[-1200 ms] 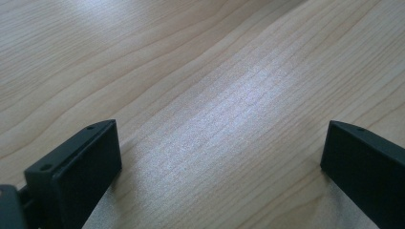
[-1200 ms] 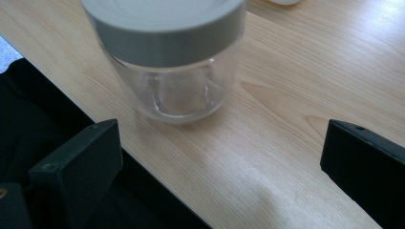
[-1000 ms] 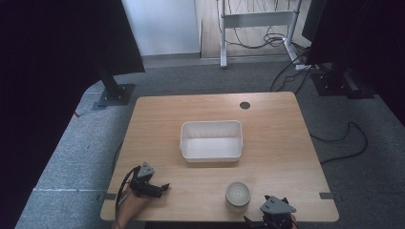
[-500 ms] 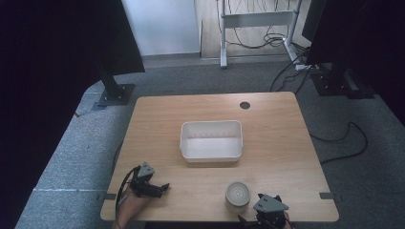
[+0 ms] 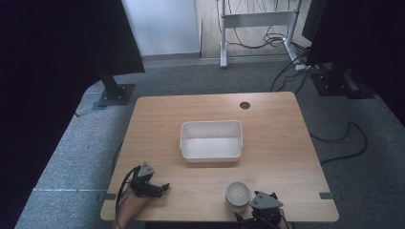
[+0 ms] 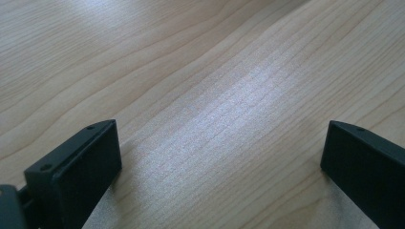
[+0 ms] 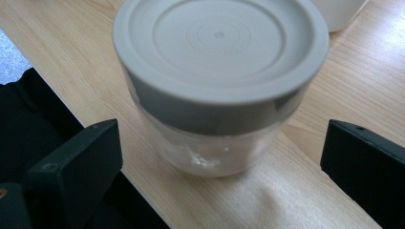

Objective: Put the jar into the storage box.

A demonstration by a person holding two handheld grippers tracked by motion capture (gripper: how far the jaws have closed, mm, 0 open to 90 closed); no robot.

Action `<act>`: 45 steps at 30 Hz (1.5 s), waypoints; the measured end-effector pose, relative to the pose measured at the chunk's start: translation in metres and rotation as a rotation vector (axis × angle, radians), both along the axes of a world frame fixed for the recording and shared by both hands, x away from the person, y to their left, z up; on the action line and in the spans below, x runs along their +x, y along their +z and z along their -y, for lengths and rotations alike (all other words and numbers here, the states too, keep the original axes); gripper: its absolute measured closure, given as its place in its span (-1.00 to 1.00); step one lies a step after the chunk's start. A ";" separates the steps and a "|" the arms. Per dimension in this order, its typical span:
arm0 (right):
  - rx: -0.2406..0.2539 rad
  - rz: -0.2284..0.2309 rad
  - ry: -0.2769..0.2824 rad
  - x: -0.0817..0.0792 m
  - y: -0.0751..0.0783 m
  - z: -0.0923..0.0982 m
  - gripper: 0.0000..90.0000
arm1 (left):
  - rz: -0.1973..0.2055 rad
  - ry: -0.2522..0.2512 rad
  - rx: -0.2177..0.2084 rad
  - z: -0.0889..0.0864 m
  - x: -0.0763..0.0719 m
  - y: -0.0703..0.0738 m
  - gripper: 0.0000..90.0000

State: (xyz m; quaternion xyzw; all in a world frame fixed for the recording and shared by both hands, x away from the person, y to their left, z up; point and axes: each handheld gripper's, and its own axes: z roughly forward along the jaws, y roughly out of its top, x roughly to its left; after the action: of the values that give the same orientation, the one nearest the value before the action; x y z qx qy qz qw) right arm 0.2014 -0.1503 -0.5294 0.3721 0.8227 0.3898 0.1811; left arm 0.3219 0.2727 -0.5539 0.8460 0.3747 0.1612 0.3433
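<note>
My right gripper (image 5: 258, 210) has edged closer, jaws spread around the lidded jar (image 7: 217, 86), ready to pinch; left gripper (image 5: 160, 187) idles, jaws spread.

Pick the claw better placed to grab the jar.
Right. The right claw is open, with the jar just ahead between its jaws. The left claw faces bare table.

A lidded jar (image 5: 237, 194) stands just left of the right tongs (image 5: 264, 210). A white tub (image 5: 211, 140) sits beyond both. The left tongs (image 5: 152, 187) rest well apart on the desk (image 5: 157, 119).
</note>
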 end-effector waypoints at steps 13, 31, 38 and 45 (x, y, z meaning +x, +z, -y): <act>-0.011 0.004 0.007 0.012 0.000 -0.013 -0.99 | -0.001 0.000 0.001 0.000 0.000 0.000 -1.00; -0.014 -0.025 0.005 0.026 -0.006 -0.026 -0.81 | -0.002 -0.001 0.001 0.000 0.001 0.000 -1.00; -0.021 -0.028 -0.026 0.024 -0.004 -0.027 -0.80 | -0.001 -0.001 0.001 0.000 0.001 0.000 -1.00; -0.020 -0.018 -0.040 0.027 0.002 -0.026 -0.80 | -0.002 -0.001 0.001 0.000 0.001 0.000 -1.00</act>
State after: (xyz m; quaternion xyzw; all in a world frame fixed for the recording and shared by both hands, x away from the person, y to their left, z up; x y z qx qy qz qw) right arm 0.2280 -0.1241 -0.5271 0.3903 0.8205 0.3744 0.1851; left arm 0.3228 0.2725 -0.5538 0.8465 0.3744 0.1605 0.3427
